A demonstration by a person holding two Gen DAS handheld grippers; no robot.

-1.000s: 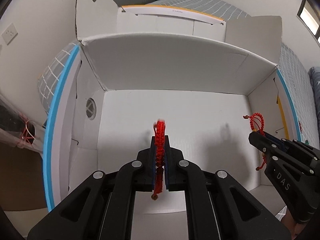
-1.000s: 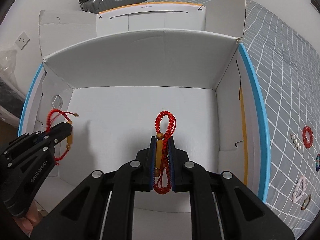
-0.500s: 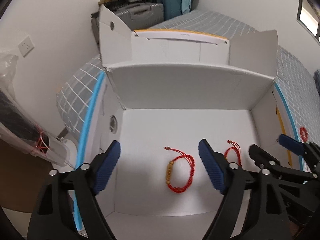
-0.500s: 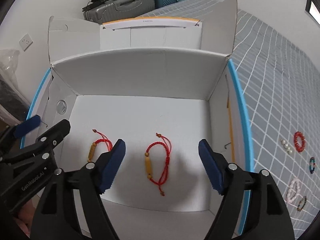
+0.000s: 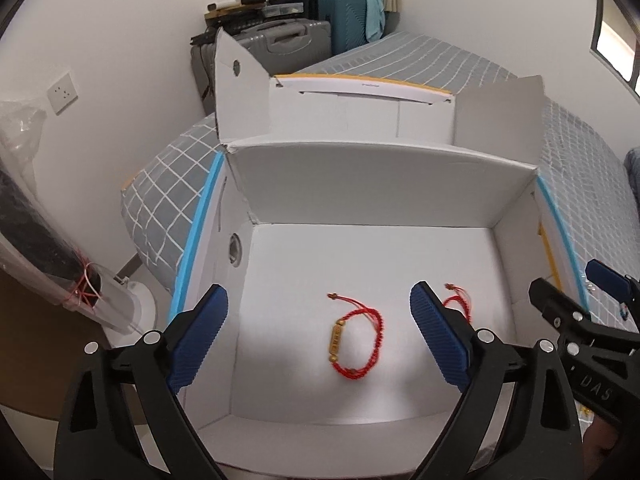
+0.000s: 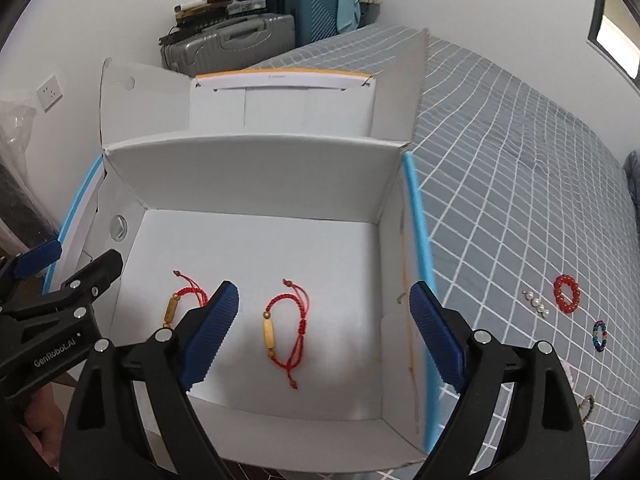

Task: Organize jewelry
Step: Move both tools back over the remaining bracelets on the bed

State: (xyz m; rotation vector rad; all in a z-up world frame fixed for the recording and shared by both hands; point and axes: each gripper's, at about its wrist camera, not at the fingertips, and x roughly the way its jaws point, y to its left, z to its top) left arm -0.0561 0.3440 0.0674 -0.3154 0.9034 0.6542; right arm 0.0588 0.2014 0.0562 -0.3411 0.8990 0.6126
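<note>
Two red cord bracelets with gold beads lie on the floor of an open white cardboard box [image 5: 380, 184] [image 6: 256, 176]. One bracelet [image 5: 336, 340] [image 6: 172, 308] lies to the left. The other bracelet [image 6: 269, 332] [image 5: 456, 302] lies to the right, half hidden behind a finger in the left wrist view. My left gripper [image 5: 317, 291] [image 6: 80, 254] hangs above the box, its jaws opening wide with nothing held between them. Beside it, my right gripper [image 6: 324, 291] [image 5: 568, 280] is also above the box with jaws opening and nothing in them.
The box has blue-edged sides and raised flaps and sits on a grey checked bedspread [image 6: 500, 184]. On the bedspread to the right lie a red bead bracelet [image 6: 567, 294], a row of pearls [image 6: 534, 303] and a dark beaded bracelet [image 6: 599, 335]. Suitcases [image 6: 240, 40] stand by the far wall.
Both grippers were shut on a red bracelet each; both have opened, the bracelets now lie on the box floor, and both grippers have risen and drawn back.
</note>
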